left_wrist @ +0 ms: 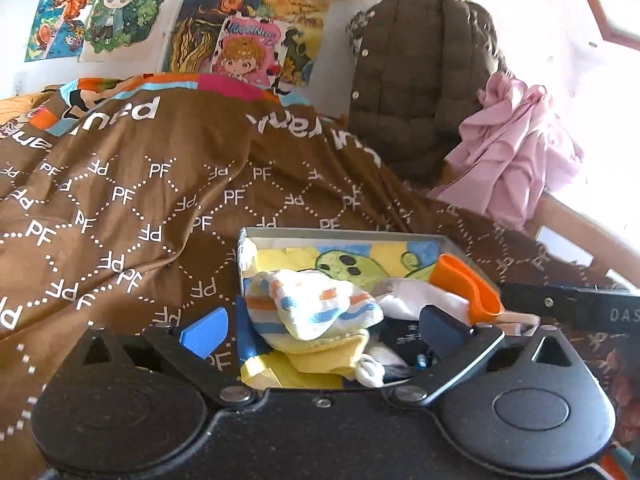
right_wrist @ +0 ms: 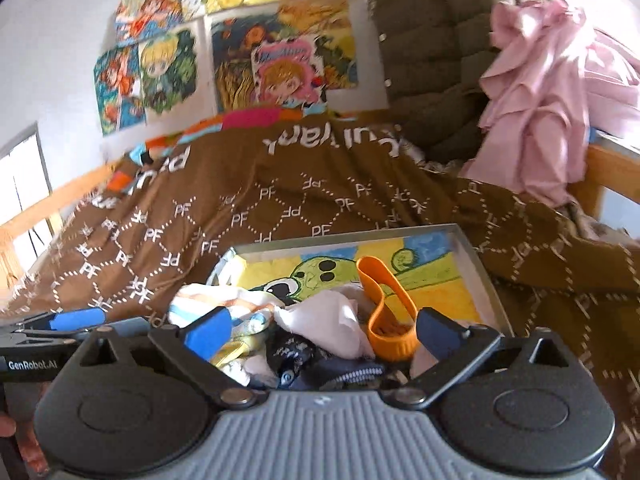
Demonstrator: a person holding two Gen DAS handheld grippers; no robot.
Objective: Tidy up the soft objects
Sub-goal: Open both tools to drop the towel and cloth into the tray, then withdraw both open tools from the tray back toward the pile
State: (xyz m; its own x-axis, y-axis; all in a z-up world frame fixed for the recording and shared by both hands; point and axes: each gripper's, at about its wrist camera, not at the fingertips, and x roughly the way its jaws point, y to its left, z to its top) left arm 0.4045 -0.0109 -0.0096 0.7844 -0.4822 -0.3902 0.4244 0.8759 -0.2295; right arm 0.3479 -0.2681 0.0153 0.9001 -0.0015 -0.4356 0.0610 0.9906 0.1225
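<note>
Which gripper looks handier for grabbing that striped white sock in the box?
Probably the left gripper: it is open directly over the striped white sock. The right gripper faces the other cloths.

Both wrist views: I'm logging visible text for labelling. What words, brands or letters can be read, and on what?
"PF", repeated in a dotted diamond grid, on the brown bedspread.
"GenRobot.AI" on the left gripper's black body.
"DAS", cut off at the frame edge, on the right gripper's black arm.
Large white lettering on the bedspread: upside down, unreadable.
Poster title and dark cloth print: too blurred.
</note>
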